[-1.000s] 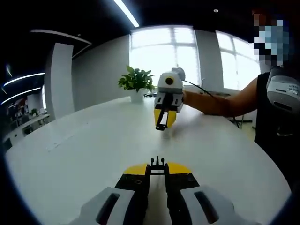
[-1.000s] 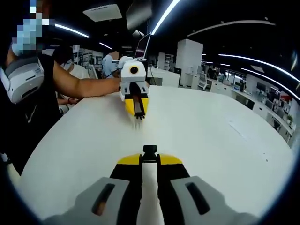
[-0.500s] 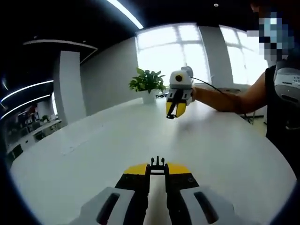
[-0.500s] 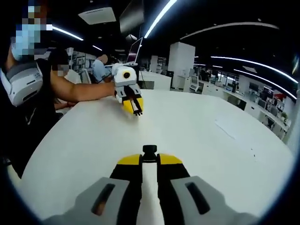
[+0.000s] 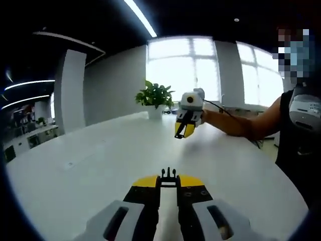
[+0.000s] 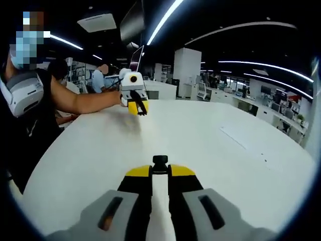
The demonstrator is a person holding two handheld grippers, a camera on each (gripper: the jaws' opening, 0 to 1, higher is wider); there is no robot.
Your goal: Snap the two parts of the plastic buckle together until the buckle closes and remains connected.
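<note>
Daylight floods through the tall, blown-out white windows [image 5: 198, 68] in the left gripper view, leaving the room's upper half dark by contrast. Long white ceiling light strips [image 6: 163, 20] glow overhead in the right gripper view. The broad, smooth white bench [image 6: 200, 145] reflects an even, soft sheen with only faint shadows. Straight lines bow strongly toward the edges, and distant office furniture looks soft and slightly blurred.
</note>
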